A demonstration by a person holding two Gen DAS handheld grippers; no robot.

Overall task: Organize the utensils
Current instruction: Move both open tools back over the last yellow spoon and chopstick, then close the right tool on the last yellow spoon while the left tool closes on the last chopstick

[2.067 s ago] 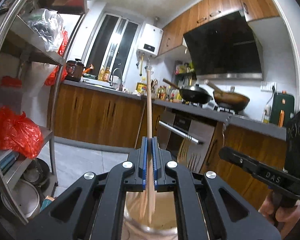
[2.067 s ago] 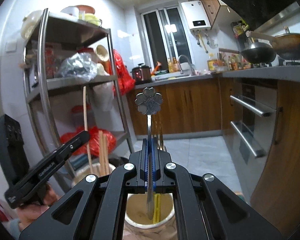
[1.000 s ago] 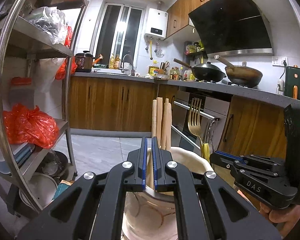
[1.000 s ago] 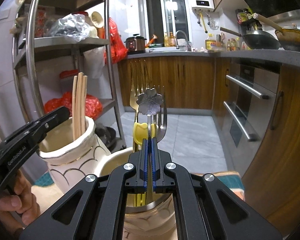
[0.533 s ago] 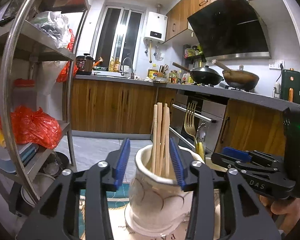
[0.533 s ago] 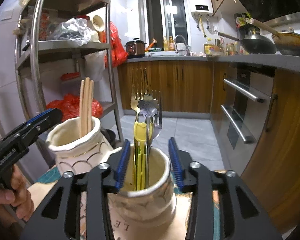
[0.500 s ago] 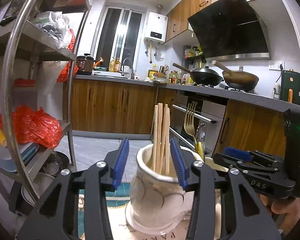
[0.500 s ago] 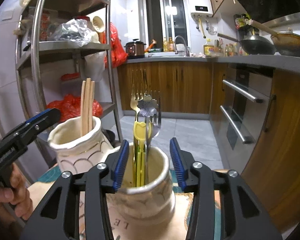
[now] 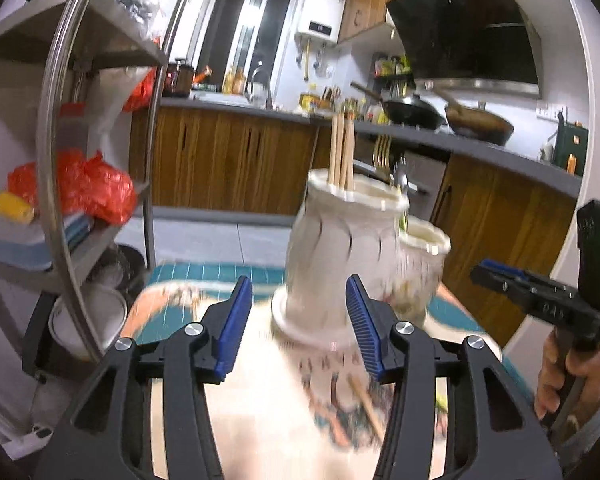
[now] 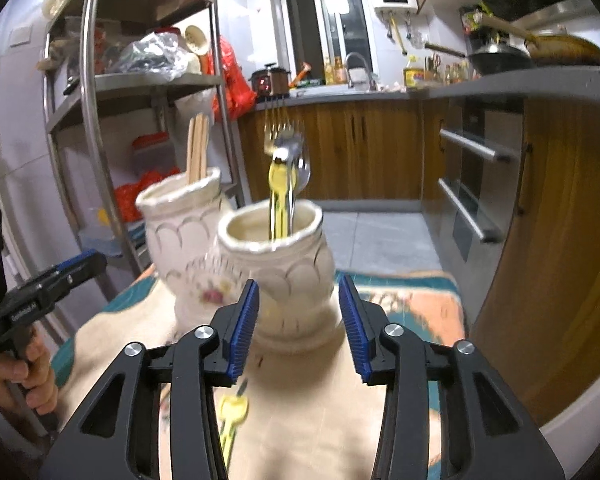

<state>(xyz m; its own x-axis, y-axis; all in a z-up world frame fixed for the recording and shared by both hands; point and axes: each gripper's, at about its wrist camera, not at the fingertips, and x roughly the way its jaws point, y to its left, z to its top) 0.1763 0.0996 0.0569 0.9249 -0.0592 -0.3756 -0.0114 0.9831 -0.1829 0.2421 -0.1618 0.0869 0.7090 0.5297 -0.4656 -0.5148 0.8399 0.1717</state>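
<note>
My left gripper (image 9: 298, 326) stands open and holds nothing, drawn back from a cream jar (image 9: 336, 256) with wooden chopsticks (image 9: 342, 148) upright in it. One loose chopstick (image 9: 364, 404) lies on the cloth between its fingers. My right gripper (image 10: 298, 328) is open with its jaws closing on nothing. Just beyond its tips stands a second cream jar (image 10: 284, 268) holding forks, a yellow utensil and a flower-handled spoon (image 10: 286, 160). A loose yellow utensil (image 10: 232, 408) lies by its left finger. Each view shows the other gripper (image 9: 496, 274) (image 10: 76, 266) at its edge, hand-held.
Both jars stand side by side on a patterned cloth (image 10: 320, 420) over a small table. A steel shelf rack (image 9: 52, 160) with red bags rises close on the left. Wooden cabinets (image 10: 560, 240) and an oven (image 10: 472, 184) stand to the right.
Both grippers opened, letting go of the chopstick and the flower-handled spoon inside the jars. Both then pulled back and a little down, so the jars now stand ahead of the fingertips.
</note>
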